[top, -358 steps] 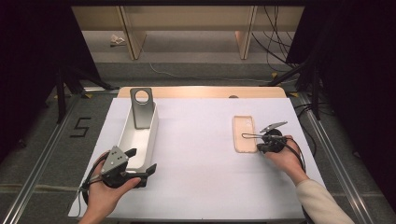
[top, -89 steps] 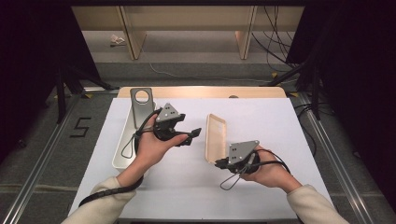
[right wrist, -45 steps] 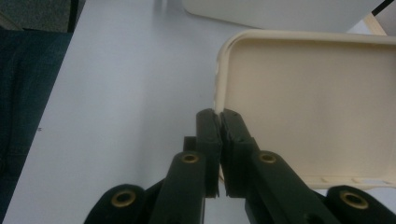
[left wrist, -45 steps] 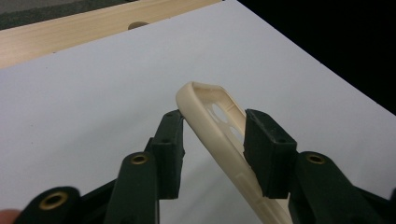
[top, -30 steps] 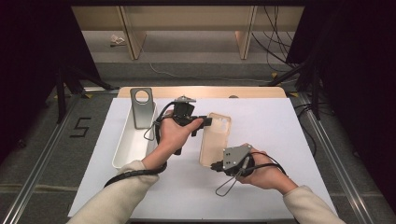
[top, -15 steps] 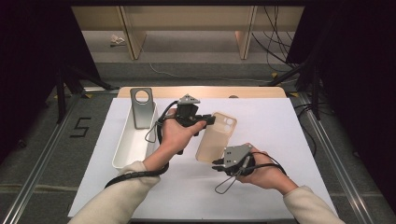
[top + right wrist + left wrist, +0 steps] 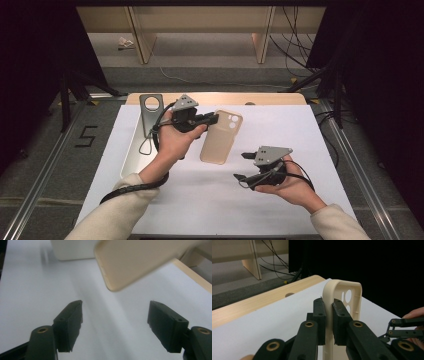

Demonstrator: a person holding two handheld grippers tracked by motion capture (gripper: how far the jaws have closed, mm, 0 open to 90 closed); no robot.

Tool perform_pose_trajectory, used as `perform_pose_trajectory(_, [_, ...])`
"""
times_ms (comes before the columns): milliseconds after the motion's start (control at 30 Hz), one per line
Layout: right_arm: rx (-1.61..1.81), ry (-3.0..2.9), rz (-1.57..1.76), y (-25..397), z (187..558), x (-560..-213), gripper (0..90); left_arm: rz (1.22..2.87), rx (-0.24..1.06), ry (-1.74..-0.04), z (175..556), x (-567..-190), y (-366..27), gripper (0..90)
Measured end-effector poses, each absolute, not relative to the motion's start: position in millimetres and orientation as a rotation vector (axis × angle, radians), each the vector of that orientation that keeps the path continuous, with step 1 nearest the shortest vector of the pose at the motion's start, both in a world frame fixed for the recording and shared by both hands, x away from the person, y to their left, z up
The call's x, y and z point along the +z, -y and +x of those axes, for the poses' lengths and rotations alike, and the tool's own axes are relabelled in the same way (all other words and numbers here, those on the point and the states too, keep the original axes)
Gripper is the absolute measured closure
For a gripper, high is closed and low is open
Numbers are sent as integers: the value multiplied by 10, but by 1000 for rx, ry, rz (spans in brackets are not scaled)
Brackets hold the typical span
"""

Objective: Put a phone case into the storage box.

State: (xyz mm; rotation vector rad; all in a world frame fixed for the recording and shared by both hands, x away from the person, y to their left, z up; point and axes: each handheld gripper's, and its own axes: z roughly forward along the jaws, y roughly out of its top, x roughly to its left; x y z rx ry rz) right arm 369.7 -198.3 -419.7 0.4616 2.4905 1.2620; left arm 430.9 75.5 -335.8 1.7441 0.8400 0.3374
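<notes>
The beige phone case (image 7: 221, 136) hangs above the middle of the counter (image 7: 310, 135), held by the left gripper (image 7: 214, 119) at the case's upper left edge, beside the camera cut-outs. In the left gripper view the two black jaws are clamped on the thin side wall (image 7: 328, 305), one pad inside the shell and one outside.

The case looks light and somewhat flexible, probably a soft plastic or rubbery shell, so a pinch on the rim should carry it easily; the broad back would likely bow under pressure, and the smooth surface could slip if gripped at a corner. The long side walls are the sound place to take hold.

The right gripper (image 7: 243, 165) sits at four o'clock from the case, near but apart. Its jaws stand wide open around nothing, and the case's lower corner (image 7: 117, 277) floats beyond them, slightly blurred.

The grey metal tray (image 7: 131, 157) lies at nine o'clock.
</notes>
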Motion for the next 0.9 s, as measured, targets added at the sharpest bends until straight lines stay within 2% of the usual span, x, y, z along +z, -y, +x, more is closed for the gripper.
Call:
perform_pose_trajectory(233, [1325, -2414, 633, 2139, 3747, -4214, 194, 1697, 390, -850, 4288, -3199, -1017, 825])
perform_pose_trajectory(900, [1382, -2261, 824, 2484, 3782, -4215, 177, 1613, 483, -917, 4330, -2982, -1573, 824])
